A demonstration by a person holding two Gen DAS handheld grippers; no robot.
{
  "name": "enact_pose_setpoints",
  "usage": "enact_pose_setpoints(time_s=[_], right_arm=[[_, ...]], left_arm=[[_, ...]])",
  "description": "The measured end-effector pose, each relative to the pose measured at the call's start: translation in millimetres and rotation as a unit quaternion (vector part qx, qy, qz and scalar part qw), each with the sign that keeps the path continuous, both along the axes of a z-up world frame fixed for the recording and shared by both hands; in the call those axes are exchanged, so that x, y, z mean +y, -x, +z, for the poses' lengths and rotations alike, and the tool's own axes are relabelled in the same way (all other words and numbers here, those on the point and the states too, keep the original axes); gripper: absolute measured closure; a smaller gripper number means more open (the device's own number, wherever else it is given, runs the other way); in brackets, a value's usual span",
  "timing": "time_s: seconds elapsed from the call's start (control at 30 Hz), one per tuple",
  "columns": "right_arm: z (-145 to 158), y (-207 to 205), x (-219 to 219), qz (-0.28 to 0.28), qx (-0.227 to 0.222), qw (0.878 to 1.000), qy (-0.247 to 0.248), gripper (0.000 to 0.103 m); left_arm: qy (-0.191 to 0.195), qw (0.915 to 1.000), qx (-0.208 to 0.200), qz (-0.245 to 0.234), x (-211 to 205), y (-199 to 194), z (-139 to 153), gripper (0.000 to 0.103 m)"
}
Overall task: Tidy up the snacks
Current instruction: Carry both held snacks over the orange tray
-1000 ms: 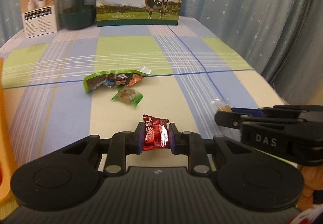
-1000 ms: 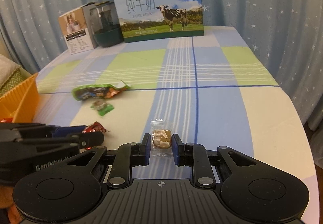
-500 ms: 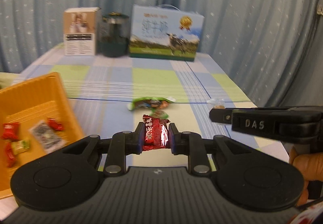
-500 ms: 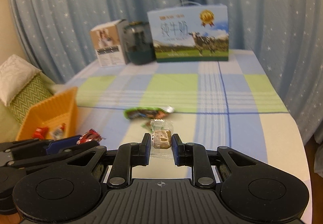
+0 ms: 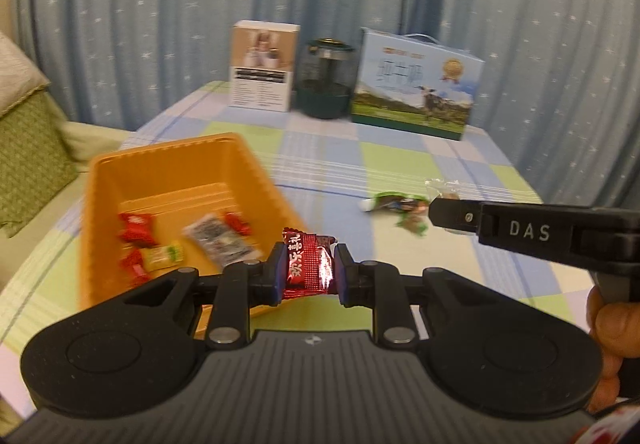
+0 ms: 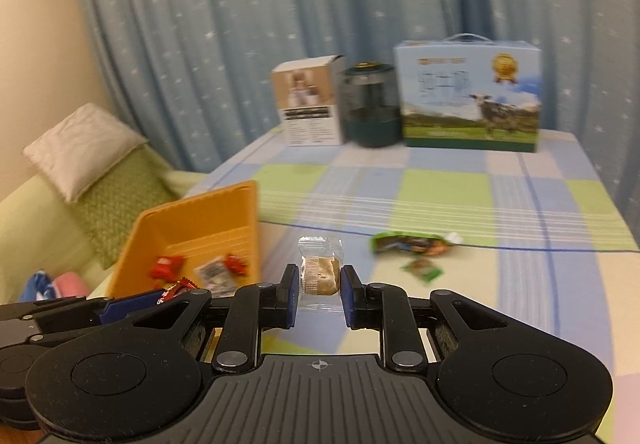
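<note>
Between the pads of the left gripper (image 5: 308, 268), its own camera shows a red foil candy (image 5: 306, 268) pinched tight; the orange bin (image 5: 168, 167), barely at the frame's edge a second ago, now lies just ahead with sweets inside. From the right wrist, the right gripper (image 6: 320, 280) clamps a clear-wrapped brown cake (image 6: 320, 274), likewise carried toward the bin; both look ready to drop. Green packets (image 6: 412, 244) remain on the table.

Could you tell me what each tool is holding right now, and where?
Left tool: red candy, pinched across its middle. Right tool: clear-wrapped brown snack, likewise.
</note>
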State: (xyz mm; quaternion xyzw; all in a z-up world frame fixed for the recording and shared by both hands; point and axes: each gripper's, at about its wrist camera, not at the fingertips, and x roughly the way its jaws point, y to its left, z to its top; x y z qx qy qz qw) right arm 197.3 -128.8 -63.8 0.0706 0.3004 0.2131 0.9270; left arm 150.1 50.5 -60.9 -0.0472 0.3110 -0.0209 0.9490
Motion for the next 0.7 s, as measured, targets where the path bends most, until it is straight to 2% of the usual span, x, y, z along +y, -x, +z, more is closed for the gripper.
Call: enact_pose_setpoints(time_s=[0.43,0.7], right_arm=[[-11,-8,45,0.053,-0.002,0.999,0.003,0.081],[-11,-16,68,0.078,-0.007,0.997,0.002,0.081]], left_arm=[[0.003,0.9984,0.014,0.055,45,8,-11,0.081],[0.003,0.9973,0.009,0.073,64,0,-3,0.081]])
